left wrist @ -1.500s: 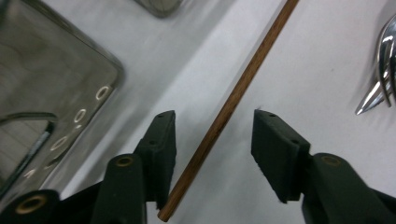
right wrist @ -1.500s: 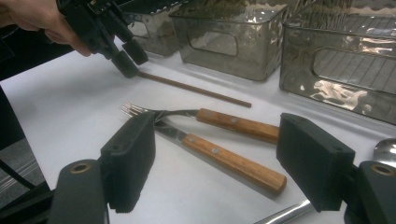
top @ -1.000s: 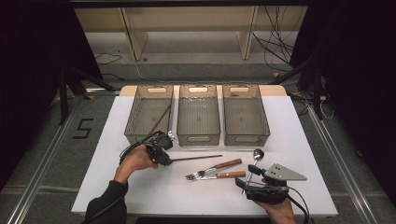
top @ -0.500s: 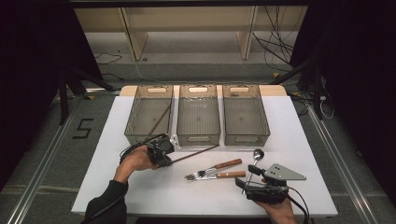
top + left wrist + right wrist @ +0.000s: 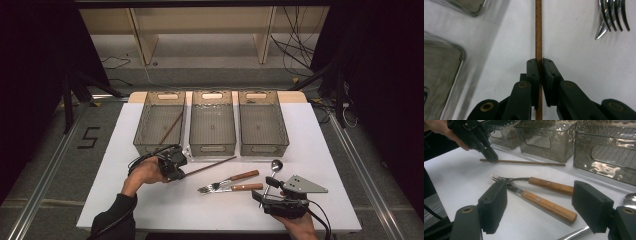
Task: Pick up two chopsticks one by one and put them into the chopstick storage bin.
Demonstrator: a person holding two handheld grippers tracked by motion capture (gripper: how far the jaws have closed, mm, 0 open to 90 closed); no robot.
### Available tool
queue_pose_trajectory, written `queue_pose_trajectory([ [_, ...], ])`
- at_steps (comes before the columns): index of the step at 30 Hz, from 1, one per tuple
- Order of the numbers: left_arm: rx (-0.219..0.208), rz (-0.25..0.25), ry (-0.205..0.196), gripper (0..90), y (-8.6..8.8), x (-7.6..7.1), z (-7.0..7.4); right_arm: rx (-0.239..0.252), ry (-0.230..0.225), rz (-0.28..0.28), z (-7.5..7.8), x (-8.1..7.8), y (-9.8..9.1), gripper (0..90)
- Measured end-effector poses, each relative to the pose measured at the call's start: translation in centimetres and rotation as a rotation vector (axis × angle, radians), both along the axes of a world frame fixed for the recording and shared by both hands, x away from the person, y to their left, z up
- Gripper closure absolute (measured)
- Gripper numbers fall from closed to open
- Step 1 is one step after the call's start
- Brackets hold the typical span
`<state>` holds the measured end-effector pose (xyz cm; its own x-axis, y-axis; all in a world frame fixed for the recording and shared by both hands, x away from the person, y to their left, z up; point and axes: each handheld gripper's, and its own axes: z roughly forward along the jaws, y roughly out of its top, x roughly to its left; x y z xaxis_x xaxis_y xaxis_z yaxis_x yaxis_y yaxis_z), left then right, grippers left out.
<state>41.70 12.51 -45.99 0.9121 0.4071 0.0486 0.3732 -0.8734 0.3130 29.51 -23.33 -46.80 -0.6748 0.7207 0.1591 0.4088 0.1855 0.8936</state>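
Left gripper [image 5: 540, 65] has just been closing and is now clamped on the chopstick [image 5: 538, 30], which lies flat on the white table [image 5: 330, 150] with its long end running straight ahead of the jaws. The grip sits near one end, so my guess is it will droop or swing: lift slowly, keep it level, then lower it lengthwise into a bin.

Right gripper [image 5: 539, 207] rests with jaws wide apart, holding nothing; two wooden-handled forks [image 5: 541, 195] lie just ahead of it and a spoon [image 5: 274, 167] off to one side.

Three clear bins stand past the chopstick tip. The left bin [image 5: 145, 125], nearest the left gripper, has one chopstick lying diagonally. The middle bin [image 5: 212, 147] and right bin [image 5: 262, 147] look empty.
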Motion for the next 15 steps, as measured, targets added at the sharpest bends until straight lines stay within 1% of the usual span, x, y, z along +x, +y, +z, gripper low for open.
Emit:
queue_pose_trajectory([
  [1, 0.004, -0.006, 0.001, 84.1, 0.1, 0.0, 0.2, 0.001, 0.001, 0.0, 0.0, 0.0, 0.0, 29.3],
  [4, -0.014, -0.002, 0.005, 84.1, 0.1, -0.4, 0.7, 0.0, -0.001, 0.0, 0.0, 0.0, 0.0, 29.4],
  [5, -0.01, -0.015, 0.004, 84.1, 0.2, -0.5, 0.9, 0.0, 0.0, 0.0, 0.0, 0.0, 0.0, 29.3],
  [6, -0.018, -0.014, 0.004, 84.1, 0.2, -0.6, 1.1, 0.0, -0.002, 0.0, 0.0, 0.0, 0.0, 29.4],
  [9, -0.018, -0.029, -0.003, 84.2, 0.2, -1.0, 1.7, 0.001, -0.002, 0.001, 0.0, 0.0, 0.0, 29.3],
  [10, -0.034, -0.022, -0.004, 84.1, 0.2, -1.2, 1.8, 0.002, -0.001, 0.0, 0.0, 0.0, 0.0, 29.3],
  [12, -0.037, -0.036, -0.014, 84.1, 0.1, -1.5, 2.4, 0.002, -0.001, -0.001, 0.0, 0.0, 0.0, 29.3],
  [15, -0.064, -0.041, -0.038, 84.1, 0.0, -2.0, 3.3, 0.002, 0.0, 0.0, 0.0, 0.0, 0.0, 29.3],
])
